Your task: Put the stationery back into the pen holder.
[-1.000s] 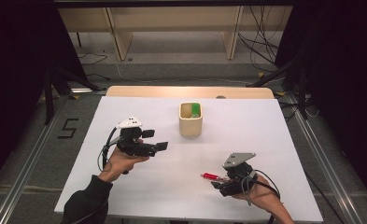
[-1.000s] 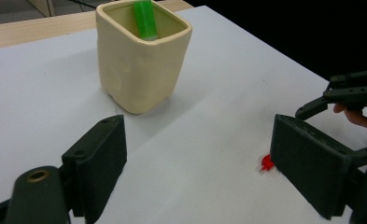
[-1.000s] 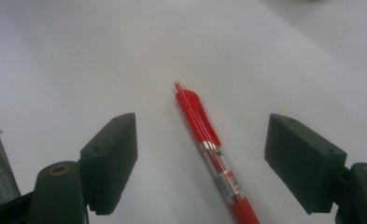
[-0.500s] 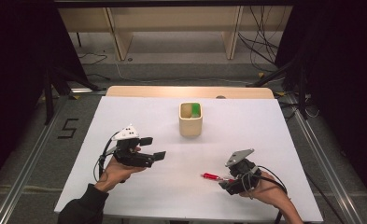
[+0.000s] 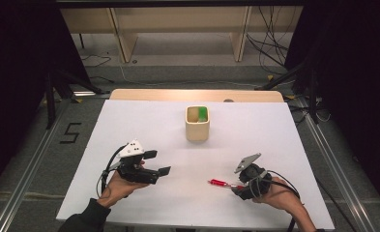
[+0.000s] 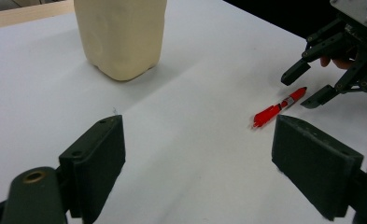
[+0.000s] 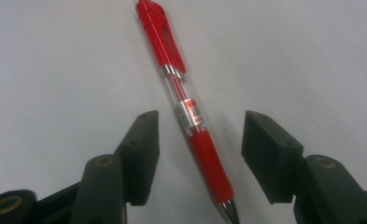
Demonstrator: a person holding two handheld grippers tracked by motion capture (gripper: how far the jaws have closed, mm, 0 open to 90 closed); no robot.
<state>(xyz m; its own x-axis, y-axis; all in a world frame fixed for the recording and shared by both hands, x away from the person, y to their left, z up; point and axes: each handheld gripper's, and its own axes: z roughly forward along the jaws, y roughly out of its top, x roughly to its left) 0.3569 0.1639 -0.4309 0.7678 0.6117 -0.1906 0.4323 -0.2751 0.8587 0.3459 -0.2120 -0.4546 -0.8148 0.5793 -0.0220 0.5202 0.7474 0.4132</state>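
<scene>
Right gripper (image 7: 197,156) has just been closing: jaws straddle the red plastic click pen (image 7: 186,109) but are still clear of its rubbery grip, so no hold yet. Pen lies flat on the white matte counter (image 5: 144,130), near-right of the cream squarish plastic cup (image 5: 197,123). Left gripper (image 6: 197,172) wide open, empty, dropped lower near-left of the cup since a second ago.

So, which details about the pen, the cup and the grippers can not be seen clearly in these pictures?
- Red pen: the label print is too small to read in the right gripper view, and the bottom edge cuts its tip.
- Beige cup: the top edge of the left gripper view cuts off its rim.
- Green item in the cup: too small in the high view to identify.
- Right gripper: cut off by the frame corner in the left gripper view.
</scene>
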